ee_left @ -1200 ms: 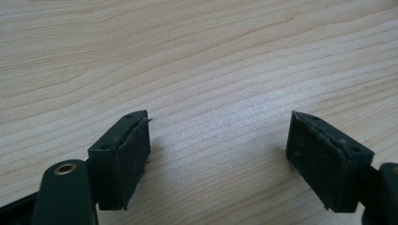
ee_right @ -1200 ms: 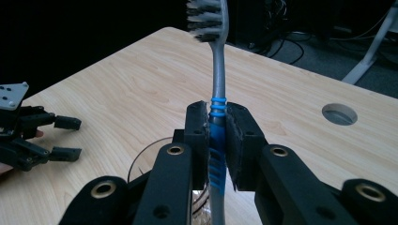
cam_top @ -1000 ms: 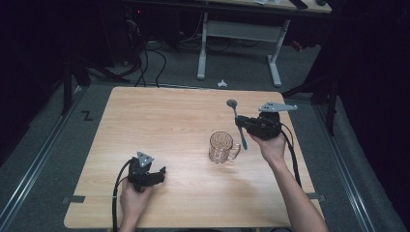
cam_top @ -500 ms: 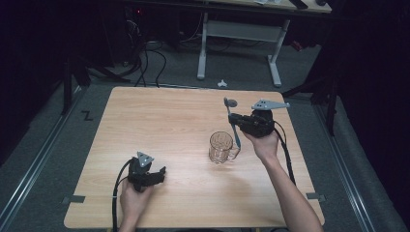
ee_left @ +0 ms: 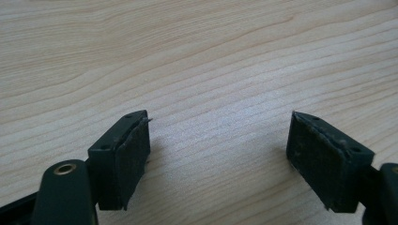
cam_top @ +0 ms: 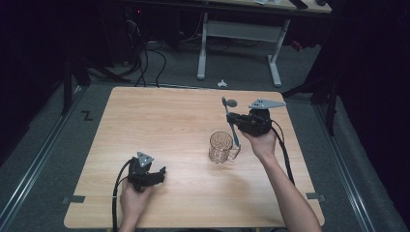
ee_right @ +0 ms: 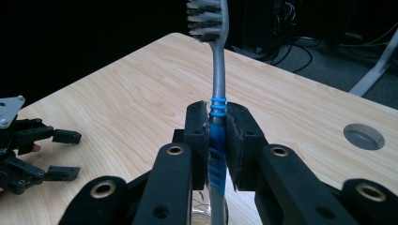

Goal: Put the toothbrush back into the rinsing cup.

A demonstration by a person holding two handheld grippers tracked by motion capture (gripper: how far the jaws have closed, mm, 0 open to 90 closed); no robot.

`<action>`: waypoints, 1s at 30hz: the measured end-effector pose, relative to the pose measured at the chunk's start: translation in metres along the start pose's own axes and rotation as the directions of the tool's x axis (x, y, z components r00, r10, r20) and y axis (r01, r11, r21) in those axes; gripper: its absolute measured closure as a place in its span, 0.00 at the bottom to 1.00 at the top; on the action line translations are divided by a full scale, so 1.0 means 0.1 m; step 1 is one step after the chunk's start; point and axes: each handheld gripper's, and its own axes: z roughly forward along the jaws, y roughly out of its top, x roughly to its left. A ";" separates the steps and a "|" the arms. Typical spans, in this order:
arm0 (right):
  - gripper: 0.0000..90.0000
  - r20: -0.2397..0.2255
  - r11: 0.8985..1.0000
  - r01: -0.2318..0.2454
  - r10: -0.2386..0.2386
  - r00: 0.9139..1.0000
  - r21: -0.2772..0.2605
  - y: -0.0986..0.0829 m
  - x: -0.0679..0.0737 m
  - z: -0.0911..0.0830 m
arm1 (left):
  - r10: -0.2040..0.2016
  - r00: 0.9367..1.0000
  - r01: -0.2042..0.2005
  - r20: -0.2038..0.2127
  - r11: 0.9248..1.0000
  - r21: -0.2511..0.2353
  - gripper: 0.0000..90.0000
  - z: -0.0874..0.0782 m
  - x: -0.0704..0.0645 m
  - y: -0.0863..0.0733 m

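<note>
Two black jaws of the right tongs [ee_right: 217,140] clamp the blue-ribbed handle of a grey toothbrush [ee_right: 215,84], held upright with its bristles on top and its lower end just above a clear glass mug [cam_top: 221,147] on the light wooden worktop [cam_top: 159,125]. Well apart, the left tongs [ee_left: 218,154] rest on the worktop's near-left part, jaws spread wide with nothing between them.

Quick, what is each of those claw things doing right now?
Left gripper: open, holding nothing, just above the table.
Right gripper: shut on the toothbrush, bristles up, above the glass mug.
</note>
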 end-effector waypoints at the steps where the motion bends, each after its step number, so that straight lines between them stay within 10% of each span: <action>1: 0.89 0.002 1.000 -0.004 0.004 1.000 0.000 -0.01 -0.01 0.01 | 0.000 1.000 0.000 0.000 1.000 0.000 0.25 0.00 0.00 0.00; 30: 0.88 -0.004 0.999 0.003 -0.003 1.000 0.043 -0.08 -0.03 -0.09 | 0.000 1.000 0.000 0.000 1.000 0.001 0.25 0.00 0.00 0.00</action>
